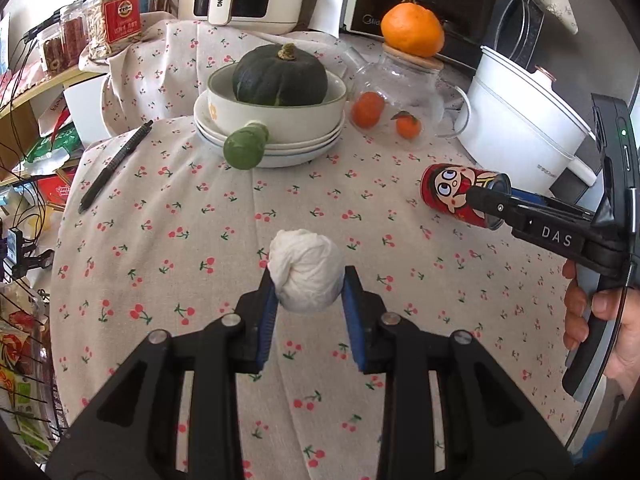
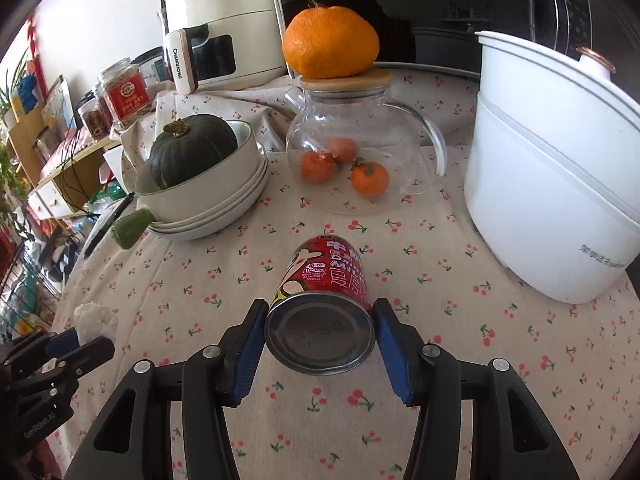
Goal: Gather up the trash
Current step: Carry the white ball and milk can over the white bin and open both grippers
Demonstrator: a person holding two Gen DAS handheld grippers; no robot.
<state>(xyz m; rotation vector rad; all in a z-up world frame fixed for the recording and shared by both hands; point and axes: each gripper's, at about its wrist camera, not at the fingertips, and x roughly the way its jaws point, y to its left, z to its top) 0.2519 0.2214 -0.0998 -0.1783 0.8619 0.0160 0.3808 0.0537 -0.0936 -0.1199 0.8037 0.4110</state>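
A crumpled white tissue ball (image 1: 305, 270) sits between the blue pads of my left gripper (image 1: 309, 280), which is shut on it over the cherry-print tablecloth (image 1: 200, 240). The tissue also shows in the right wrist view (image 2: 94, 318). A red milk can (image 2: 320, 312) with a cartoon face lies on its side, bottom toward the camera, between the pads of my right gripper (image 2: 320, 320), which is shut on it. In the left wrist view the can (image 1: 452, 194) lies at the right with the right gripper (image 1: 486, 204) on its end.
Stacked bowls (image 1: 276, 128) hold a dark green squash (image 1: 280, 76), with a green-handled tool (image 1: 244, 148) beside them. A glass teapot (image 2: 360, 148) with small oranges, a large orange on its lid, a white pot (image 2: 552, 184), a pen (image 1: 116, 164), jars and an air fryer stand farther back.
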